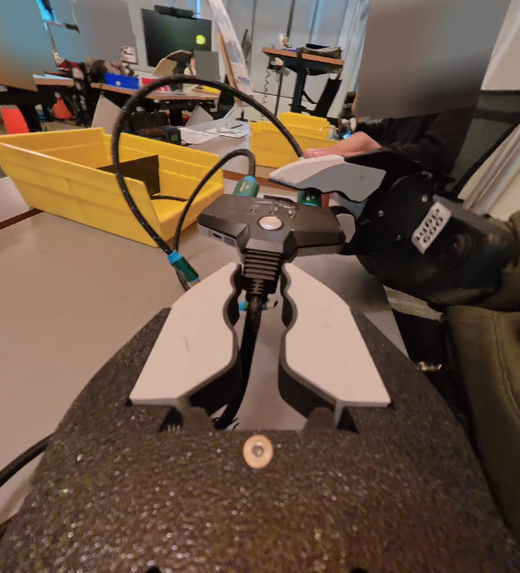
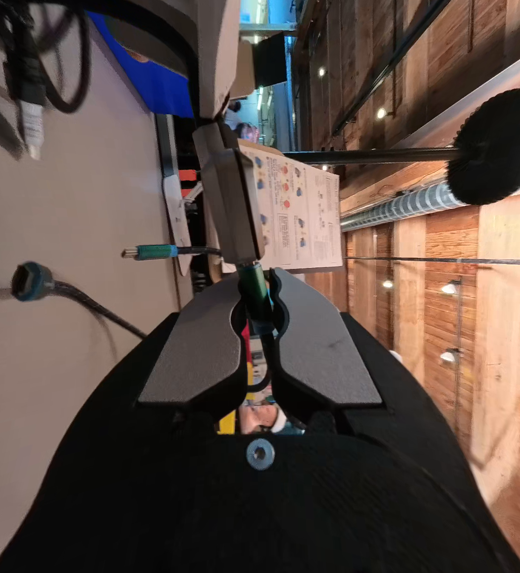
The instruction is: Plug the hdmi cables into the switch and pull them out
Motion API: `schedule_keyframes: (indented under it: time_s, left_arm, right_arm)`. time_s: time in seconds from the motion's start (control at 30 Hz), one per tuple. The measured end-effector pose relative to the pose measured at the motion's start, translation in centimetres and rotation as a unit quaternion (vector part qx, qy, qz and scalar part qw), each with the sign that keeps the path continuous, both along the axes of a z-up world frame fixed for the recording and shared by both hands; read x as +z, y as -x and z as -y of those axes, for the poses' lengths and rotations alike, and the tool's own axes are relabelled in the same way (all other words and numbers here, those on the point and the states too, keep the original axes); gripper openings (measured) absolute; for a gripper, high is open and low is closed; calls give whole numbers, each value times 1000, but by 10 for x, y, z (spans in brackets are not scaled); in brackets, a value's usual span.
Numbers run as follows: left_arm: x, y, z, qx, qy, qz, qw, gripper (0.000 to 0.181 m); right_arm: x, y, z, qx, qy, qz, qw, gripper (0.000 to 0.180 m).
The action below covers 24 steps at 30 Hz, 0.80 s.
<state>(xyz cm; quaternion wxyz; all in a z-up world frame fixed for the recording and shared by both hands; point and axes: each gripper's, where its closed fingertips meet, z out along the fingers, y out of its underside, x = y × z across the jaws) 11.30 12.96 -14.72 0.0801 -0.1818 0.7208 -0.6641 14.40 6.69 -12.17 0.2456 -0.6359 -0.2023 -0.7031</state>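
- The left gripper [image 1: 260, 279] is clenching the ribbed black strain relief [image 1: 262, 267] of the switch [image 1: 271, 221], holding the switch lifted above the grey desk [image 1: 66, 294].
- The right gripper [image 2: 257, 297] is squeezing the green HDMI plug [image 2: 254, 290], which is sitting in a port on the switch's [image 2: 232, 207] far side; in the left wrist view this right gripper [image 1: 323, 189] is reaching in from the right.
- A second green plug [image 1: 246, 186] is sitting in the neighbouring port.
- Loose plugs [image 2: 151, 251] are hanging free over the desk [image 2: 82, 201].
- A yellow bin [image 1: 75, 183] is resting near the desk's far left edge.
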Motion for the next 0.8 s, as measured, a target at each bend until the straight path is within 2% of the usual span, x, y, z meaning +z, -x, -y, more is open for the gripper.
schedule_keyframes:
  time_s: [0.03, 0.13, 0.2, 0.3, 0.4, 0.5, 0.57, 0.67, 0.8]
  left_arm:
    - [-2, 1, 1, -6, -2, 14, 1000, 22]
    - [-5, 3, 2, -13, 8, 51, 999, 21]
    - [-8, 3, -1, -18, 10, 66, 998, 21]
    - [-13, 5, -8, -21, -10, 83, 996, 21]
    - [-14, 11, -12, -34, -8, 92, 995, 21]
    - [-14, 16, -16, -42, 5, 104, 994, 21]
    - [-10, 19, -19, -47, 29, 111, 992, 21]
    - [-8, 25, -24, -58, 50, 119, 990, 21]
    - [-4, 30, -26, -64, 60, 131, 987, 21]
  right_arm:
    - [-5, -1, 1, 5, 3, -23, 1000, 11]
    - [-20, 4, 0, 41, -3, -119, 992, 14]
    - [-32, 15, -3, 86, -6, -225, 970, 19]
    - [-38, 39, -4, 156, -12, -390, 907, 31]
    - [-34, 53, -3, 177, -12, -506, 844, 34]
    - [-36, 59, -6, 168, 4, -571, 804, 31]
    - [-37, 59, -11, 158, 5, -596, 787, 22]
    - [-38, 68, -17, 148, 2, -649, 747, 21]
    - [-39, 74, -20, 126, 20, -667, 734, 21]
